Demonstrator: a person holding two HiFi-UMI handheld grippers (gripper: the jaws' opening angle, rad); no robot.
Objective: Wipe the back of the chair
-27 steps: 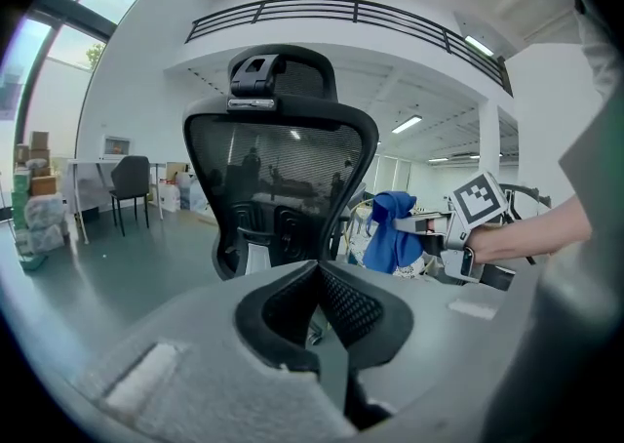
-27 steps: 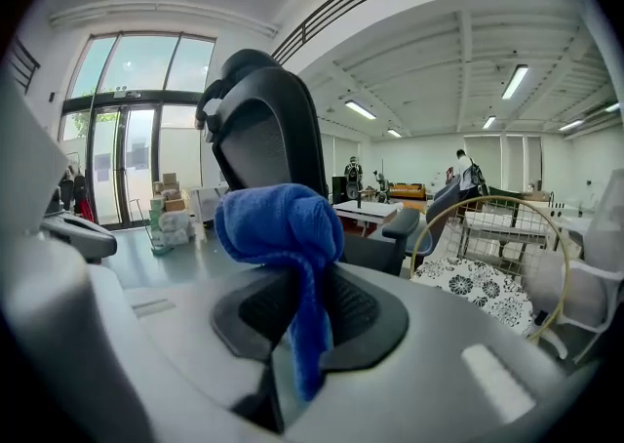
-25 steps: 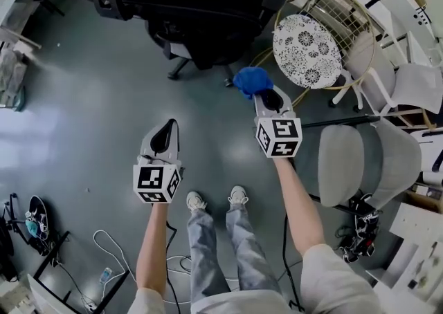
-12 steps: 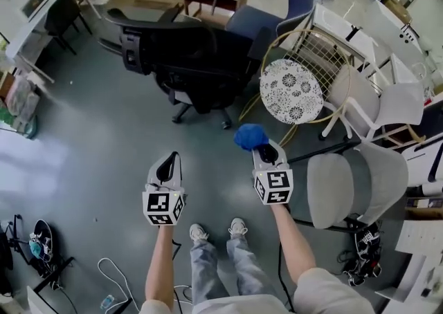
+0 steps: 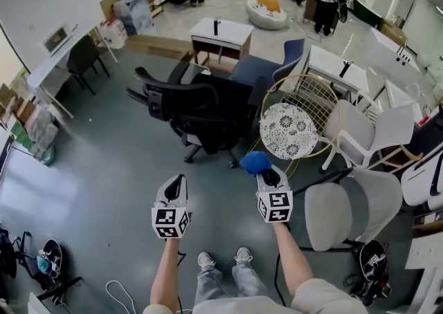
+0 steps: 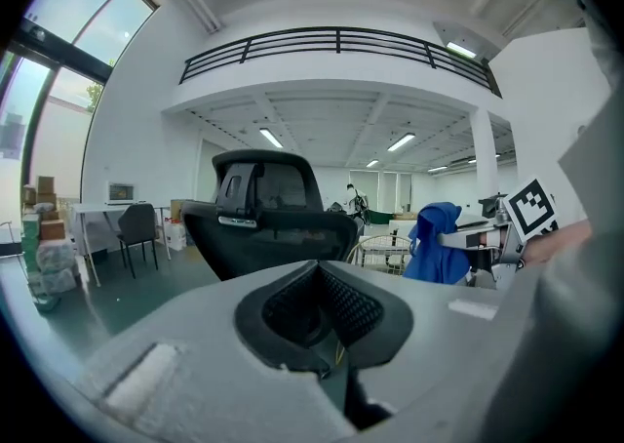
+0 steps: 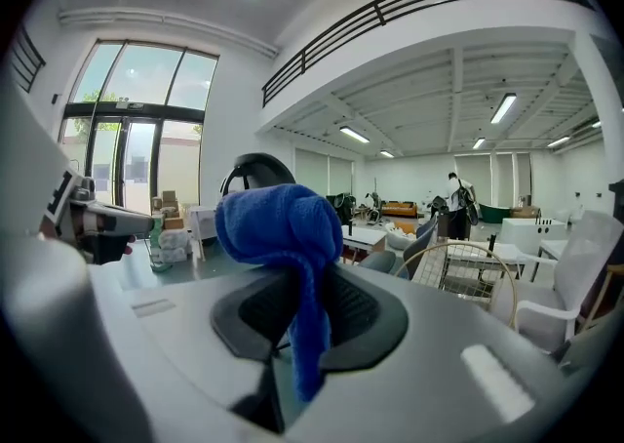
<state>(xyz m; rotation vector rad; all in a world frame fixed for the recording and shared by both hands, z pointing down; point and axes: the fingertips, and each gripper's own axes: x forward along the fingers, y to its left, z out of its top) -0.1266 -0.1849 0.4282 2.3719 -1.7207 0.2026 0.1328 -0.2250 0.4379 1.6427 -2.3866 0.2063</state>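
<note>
Item: right gripper (image 5: 266, 175), hand-held, jaws closed on a crumpled blue microfibre cloth (image 5: 255, 162); most of the cloth bunches above the jaw tips and a tail hangs down between them. Item: left gripper (image 5: 176, 181), hand-held, jaws drawn together with nothing between them, held level beside the right one. Item: black mesh-backed swivel office chair with headrest and armrests (image 5: 201, 108), standing on the grey floor ahead of both grippers and well apart from them; nothing touches it. Its backrest appears turned towards the person, though this is not certain. Adjacent stock: round gold wire chair with a black-and-white patterned cushion (image 5: 288, 131), just right of the office chair; pale grey upholstered chair (image 5: 349, 205), near the right gripper. Step in hand, as judged: approach, with cloth secured and wiping not yet begun. Next move calls for: carrying the cloth forward to the backrest, pressing the bunched part flat against it, and sweeping across. The left gripper is free to steady the chair, which would likely roll or swivel under pressure.
</note>
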